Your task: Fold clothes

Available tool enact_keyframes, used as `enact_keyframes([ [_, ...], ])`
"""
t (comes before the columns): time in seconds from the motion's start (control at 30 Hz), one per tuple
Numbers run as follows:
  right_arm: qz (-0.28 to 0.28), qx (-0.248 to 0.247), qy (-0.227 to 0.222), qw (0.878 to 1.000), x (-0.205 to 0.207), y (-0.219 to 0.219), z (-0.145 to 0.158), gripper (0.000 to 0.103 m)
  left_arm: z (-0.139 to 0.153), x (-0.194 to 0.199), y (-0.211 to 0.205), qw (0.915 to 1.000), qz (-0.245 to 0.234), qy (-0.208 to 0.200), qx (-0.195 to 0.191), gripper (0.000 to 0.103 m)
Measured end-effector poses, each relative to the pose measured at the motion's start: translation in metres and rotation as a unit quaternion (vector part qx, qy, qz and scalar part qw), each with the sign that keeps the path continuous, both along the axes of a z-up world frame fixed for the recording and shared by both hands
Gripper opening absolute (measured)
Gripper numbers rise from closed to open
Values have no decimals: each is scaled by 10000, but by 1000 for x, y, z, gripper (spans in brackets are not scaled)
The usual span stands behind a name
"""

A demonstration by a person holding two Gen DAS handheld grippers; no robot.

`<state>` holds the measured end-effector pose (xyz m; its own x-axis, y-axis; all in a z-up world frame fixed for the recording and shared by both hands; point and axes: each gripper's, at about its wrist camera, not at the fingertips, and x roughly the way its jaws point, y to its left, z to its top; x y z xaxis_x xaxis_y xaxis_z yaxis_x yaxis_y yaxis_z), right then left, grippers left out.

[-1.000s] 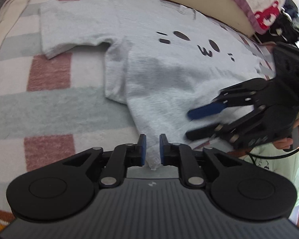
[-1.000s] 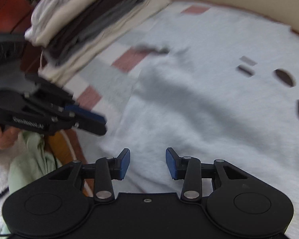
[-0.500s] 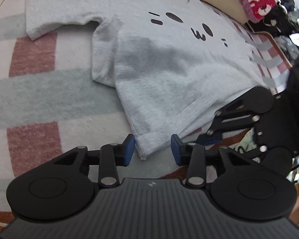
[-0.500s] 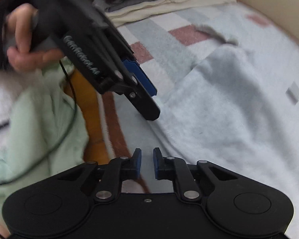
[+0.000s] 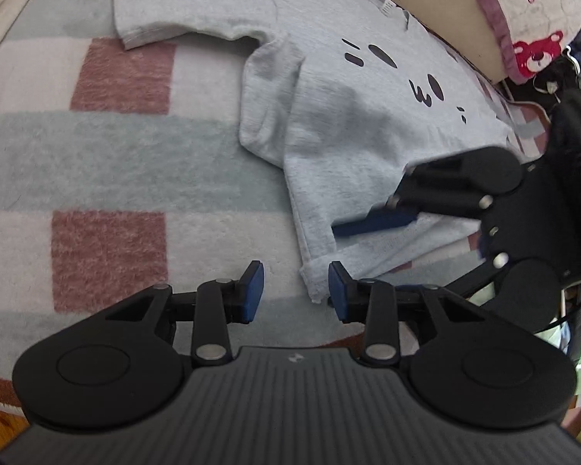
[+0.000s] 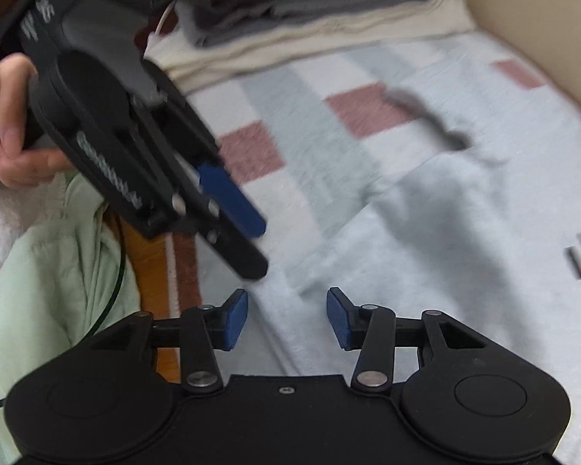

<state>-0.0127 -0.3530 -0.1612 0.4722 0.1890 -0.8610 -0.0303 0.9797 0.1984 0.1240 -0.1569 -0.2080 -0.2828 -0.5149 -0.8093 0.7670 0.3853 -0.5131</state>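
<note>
A grey T-shirt [image 5: 368, 135] with a black cat face print lies flat on the checked blanket [image 5: 108, 155]. Its near hem corner [image 5: 310, 279] sits between the blue pads of my left gripper [image 5: 295, 290], which is open and not gripping. My right gripper [image 6: 287, 319] is also open, low over the shirt's hem [image 6: 368, 271]. In the left wrist view one of its blue pads [image 5: 375, 223] rests over the hem to the right. The right wrist view shows the left gripper [image 6: 259, 248] held by a hand [image 6: 7, 135].
A stack of folded clothes [image 6: 310, 11] sits at the blanket's far left. A pillow with red bears [image 5: 530, 11] leans at the far right. A pale green garment [image 6: 50, 271] and a cable lie by the near edge, over wooden floor.
The left gripper opened from nearly shut, with the hem corner now lying between its pads. The right gripper shut half a second ago and has opened again, moving in over the hem.
</note>
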Motion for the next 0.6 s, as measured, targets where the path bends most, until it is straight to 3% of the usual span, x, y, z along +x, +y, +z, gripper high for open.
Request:
enact_keyframes([
  [0.03,73,-29,-69,9999,-2,4,1,17,0,1,0,10000,23,8,-1,35],
  [0.1,72,-156,-158,9997,-9,11,7,9,1,1,0,10000,48,-27,-19,35],
  [0.23,-160,-544,-444,9974,-30,25,21,8,9,2,1,9996,37,-200,-195,35],
  [0.33,-311,-1301,-579,9893,-45,43,28,7,19,-3,0,9980,-94,-428,-465,35],
  [0.5,-396,-2357,-554,9694,-64,62,29,7,38,-25,-13,9876,-699,-868,-1106,39],
  [0.6,-509,-2622,-551,9621,-67,57,29,6,36,-39,-37,9811,-1113,-1053,-1183,39],
])
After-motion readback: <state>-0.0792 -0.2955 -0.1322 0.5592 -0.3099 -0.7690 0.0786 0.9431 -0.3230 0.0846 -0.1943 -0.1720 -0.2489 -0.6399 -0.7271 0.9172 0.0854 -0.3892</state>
